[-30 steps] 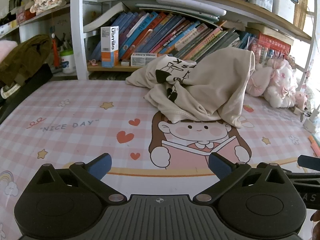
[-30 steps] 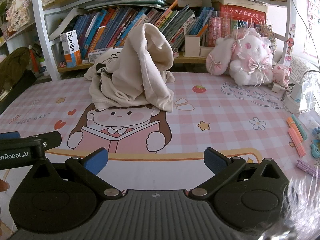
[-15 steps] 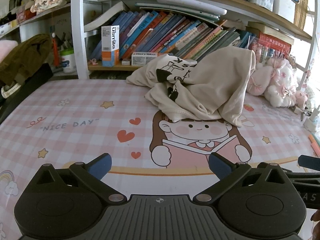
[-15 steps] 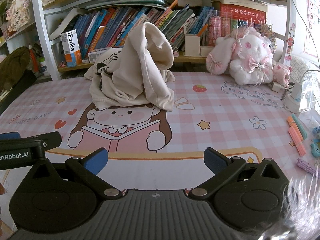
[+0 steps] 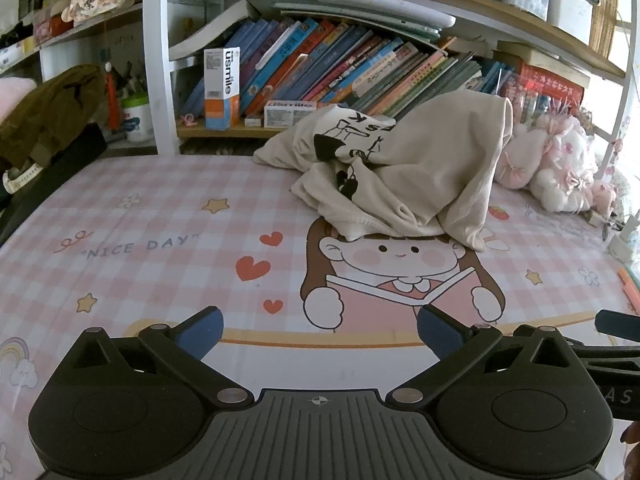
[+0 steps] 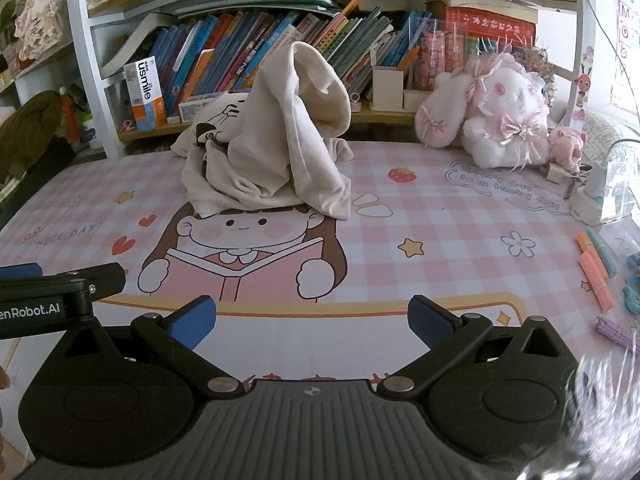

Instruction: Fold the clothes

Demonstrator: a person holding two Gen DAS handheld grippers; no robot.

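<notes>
On the glossy pink checked mat (image 5: 160,216), a crumpled cream garment (image 5: 420,176); both claws (image 5: 319,330) (image 6: 312,316) spread, empty.

A pink checked mat (image 6: 448,240) with a cartoon girl reading, hearts, stars and the words "NICE DAY" covered the tabletop (image 5: 132,216). Along the far edge stood a white-framed bookshelf (image 5: 154,60) with wooden boards, its lower level packed with leaning books (image 6: 240,52) in many colours. A white and orange box (image 5: 221,88) stood upright at the left end of that row. Plush rabbits (image 6: 496,116) in pink and white sat at the far right. Strong daylight came in from the right side, washing out that edge. A dark brown bundle (image 5: 48,108) lay at the far left.
</notes>
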